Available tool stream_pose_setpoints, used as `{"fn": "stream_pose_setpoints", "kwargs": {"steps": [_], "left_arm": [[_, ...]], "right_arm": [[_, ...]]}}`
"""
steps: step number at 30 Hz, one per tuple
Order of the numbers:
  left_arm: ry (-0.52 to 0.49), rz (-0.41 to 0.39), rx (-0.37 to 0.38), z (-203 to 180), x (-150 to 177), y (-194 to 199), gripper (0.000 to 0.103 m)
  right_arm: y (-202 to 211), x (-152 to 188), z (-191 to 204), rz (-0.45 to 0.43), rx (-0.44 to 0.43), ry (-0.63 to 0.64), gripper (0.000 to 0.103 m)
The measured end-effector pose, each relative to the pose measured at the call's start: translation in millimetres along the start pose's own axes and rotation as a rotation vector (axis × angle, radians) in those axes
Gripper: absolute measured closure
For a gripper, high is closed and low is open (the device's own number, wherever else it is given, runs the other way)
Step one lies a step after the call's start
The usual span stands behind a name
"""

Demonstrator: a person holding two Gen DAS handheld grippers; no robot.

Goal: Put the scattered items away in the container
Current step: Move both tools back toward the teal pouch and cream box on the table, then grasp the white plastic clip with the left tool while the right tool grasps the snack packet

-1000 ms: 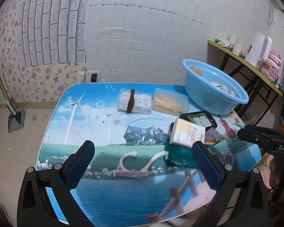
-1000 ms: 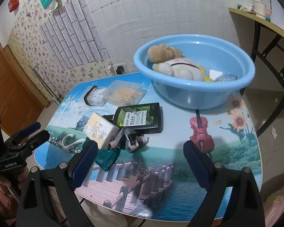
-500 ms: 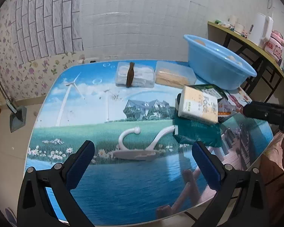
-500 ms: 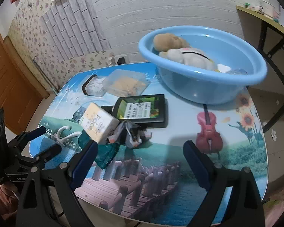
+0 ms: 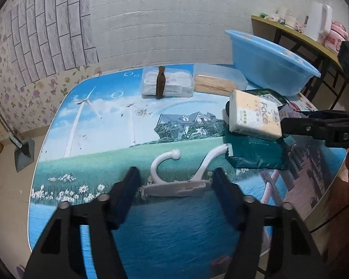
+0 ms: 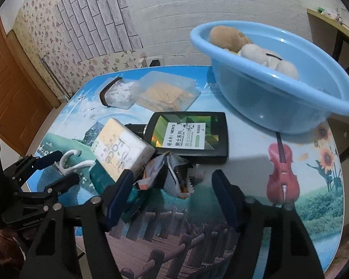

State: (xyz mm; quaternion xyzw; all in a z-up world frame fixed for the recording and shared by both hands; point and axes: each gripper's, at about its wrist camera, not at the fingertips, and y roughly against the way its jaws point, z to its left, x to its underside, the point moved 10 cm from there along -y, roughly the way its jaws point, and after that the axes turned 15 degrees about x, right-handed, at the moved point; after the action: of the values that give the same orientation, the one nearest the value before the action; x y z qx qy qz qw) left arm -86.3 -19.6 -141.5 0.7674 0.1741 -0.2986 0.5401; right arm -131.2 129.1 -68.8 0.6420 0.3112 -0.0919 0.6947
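A white plastic double hook (image 5: 174, 181) lies on the picture-printed table; my left gripper (image 5: 175, 188) is open with a finger on each side of its base. It also shows in the right wrist view (image 6: 69, 162). My right gripper (image 6: 172, 193) is open around crumpled snack wrappers (image 6: 169, 174). Beside them lie a tissue pack (image 6: 121, 148) on a teal packet (image 5: 256, 153) and a black box (image 6: 188, 137). The blue basin (image 6: 279, 88) holds soft toys (image 6: 263, 55).
Two clear plastic boxes stand at the table's back: one with white pads and a brown band (image 5: 167, 84), one with yellow sticks (image 5: 218, 81). A side table (image 5: 297, 32) with a kettle stands at the right. The near table edge is just below both grippers.
Both grippers have moved forward and down. The left gripper's fingers have narrowed and now flank the white hook. The right gripper has closed in on the wrappers.
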Motion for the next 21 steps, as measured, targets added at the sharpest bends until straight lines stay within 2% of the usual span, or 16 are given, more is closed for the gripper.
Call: {"fn": "stream_pose_setpoints", "kwargs": {"steps": [1, 3, 6, 13, 17, 21], "left_arm": [[-0.001, 0.000, 0.002, 0, -1, 0, 0.048], [-0.002, 0.002, 0.006, 0, -1, 0, 0.048], [0.001, -0.001, 0.013, -1, -1, 3, 0.048], [0.022, -0.052, 0.027, -2, -12, 19, 0.048], [0.037, -0.072, 0.037, -4, -19, 26, 0.048], [0.006, -0.092, 0.032, -12, -29, 35, 0.048]], "right_arm": [[-1, 0, 0, 0.005, -0.002, -0.002, 0.040], [-6, 3, 3, 0.017, -0.027, 0.006, 0.062], [-2, 2, 4, 0.000, -0.042, 0.018, 0.071], [10, 4, -2, -0.007, -0.056, 0.005, 0.075], [27, 1, -11, -0.040, -0.061, -0.013, 0.076], [45, -5, -22, -0.083, -0.072, -0.039, 0.076]]}}
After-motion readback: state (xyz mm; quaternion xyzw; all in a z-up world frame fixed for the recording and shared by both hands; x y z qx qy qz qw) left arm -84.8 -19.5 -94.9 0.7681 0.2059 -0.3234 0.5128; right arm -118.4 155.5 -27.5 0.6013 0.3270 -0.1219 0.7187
